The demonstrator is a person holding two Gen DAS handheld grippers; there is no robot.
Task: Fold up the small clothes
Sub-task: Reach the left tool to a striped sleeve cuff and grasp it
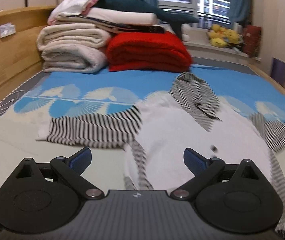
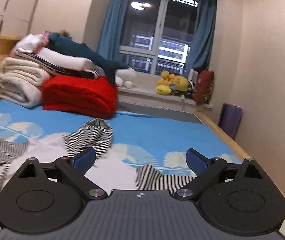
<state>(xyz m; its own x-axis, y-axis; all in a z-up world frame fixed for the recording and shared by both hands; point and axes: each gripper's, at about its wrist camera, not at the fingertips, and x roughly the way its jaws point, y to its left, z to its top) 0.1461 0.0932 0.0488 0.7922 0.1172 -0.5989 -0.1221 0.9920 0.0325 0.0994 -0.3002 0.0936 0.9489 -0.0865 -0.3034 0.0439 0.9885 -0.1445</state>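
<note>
Left hand-held gripper (image 1: 138,158): blue-padded fingers (image 1: 81,158) spread wide, nothing between them, aimed level and forward. Right hand-held gripper (image 2: 140,159): fingers (image 2: 196,161) likewise splayed apart, empty, tilted slightly upward.

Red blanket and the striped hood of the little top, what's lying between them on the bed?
Only bare blue sheet; nothing lies between the red blanket and the striped hood, clearest in the right wrist view.
</note>
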